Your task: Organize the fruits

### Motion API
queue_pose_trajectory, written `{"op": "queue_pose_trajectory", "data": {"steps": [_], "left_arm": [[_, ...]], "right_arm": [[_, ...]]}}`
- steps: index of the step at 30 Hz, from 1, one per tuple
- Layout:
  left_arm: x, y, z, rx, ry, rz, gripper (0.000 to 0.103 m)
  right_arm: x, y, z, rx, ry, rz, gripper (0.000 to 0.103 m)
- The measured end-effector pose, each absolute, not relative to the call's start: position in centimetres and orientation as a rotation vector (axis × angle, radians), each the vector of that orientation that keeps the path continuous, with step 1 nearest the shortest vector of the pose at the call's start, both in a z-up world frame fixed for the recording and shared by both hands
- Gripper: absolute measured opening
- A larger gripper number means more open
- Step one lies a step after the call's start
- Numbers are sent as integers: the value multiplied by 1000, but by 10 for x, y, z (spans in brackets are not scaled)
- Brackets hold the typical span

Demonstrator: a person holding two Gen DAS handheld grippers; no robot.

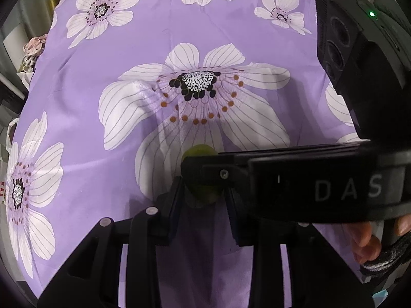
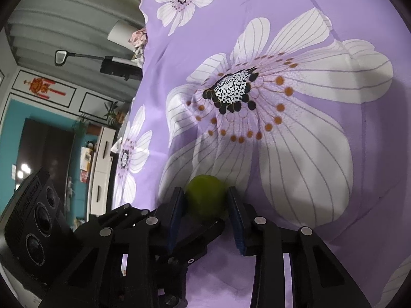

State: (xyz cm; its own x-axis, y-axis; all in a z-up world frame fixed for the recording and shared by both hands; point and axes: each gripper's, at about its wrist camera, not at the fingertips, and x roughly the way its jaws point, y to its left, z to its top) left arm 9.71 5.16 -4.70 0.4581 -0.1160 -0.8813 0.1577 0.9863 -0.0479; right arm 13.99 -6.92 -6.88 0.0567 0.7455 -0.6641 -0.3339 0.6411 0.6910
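Note:
A small round green fruit (image 2: 205,195) lies on a purple sheet (image 2: 295,154) printed with big white flowers. In the right wrist view my right gripper (image 2: 206,204) is shut on it, a blue-edged pad pressed to each side. One finger (image 2: 197,231) of the left gripper crosses just under the fruit. In the left wrist view the same fruit (image 1: 200,152) sits between the fingers of my left gripper (image 1: 204,197), which is shut on it. A finger (image 1: 205,169) of the right gripper lies across it and hides its middle.
The sheet (image 1: 154,38) fills most of both views and drops off along its left edge. Beyond that edge are crumpled clothes (image 1: 33,48), a white cabinet (image 2: 102,159) and a teal wall (image 2: 10,133). A person's fingers (image 1: 367,241) hold the right gripper's handle.

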Motion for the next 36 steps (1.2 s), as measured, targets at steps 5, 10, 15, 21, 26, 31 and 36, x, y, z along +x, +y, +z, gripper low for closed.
{"op": "queue_pose_trajectory", "data": {"steps": [5, 10, 15, 21, 26, 31, 36], "left_arm": [[97, 51, -47, 43, 1072, -167, 31], [86, 43, -43, 46, 1059, -175, 31], [78, 33, -32, 57, 1030, -195, 31], [65, 17, -13, 79, 980, -222, 31], [51, 5, 4, 103, 934, -247, 31], [41, -5, 16, 127, 896, -263, 31], [33, -18, 27, 144, 869, -283, 31]], "right_arm": [[139, -72, -68, 405, 1251, 850, 36], [133, -79, -66, 422, 1243, 850, 36], [124, -89, -57, 433, 1209, 837, 36], [111, -106, -38, 447, 1152, 813, 36], [97, -119, -20, 448, 1096, 794, 36], [85, -131, -5, 451, 1048, 783, 36], [74, -141, 8, 455, 1007, 766, 36]]}}
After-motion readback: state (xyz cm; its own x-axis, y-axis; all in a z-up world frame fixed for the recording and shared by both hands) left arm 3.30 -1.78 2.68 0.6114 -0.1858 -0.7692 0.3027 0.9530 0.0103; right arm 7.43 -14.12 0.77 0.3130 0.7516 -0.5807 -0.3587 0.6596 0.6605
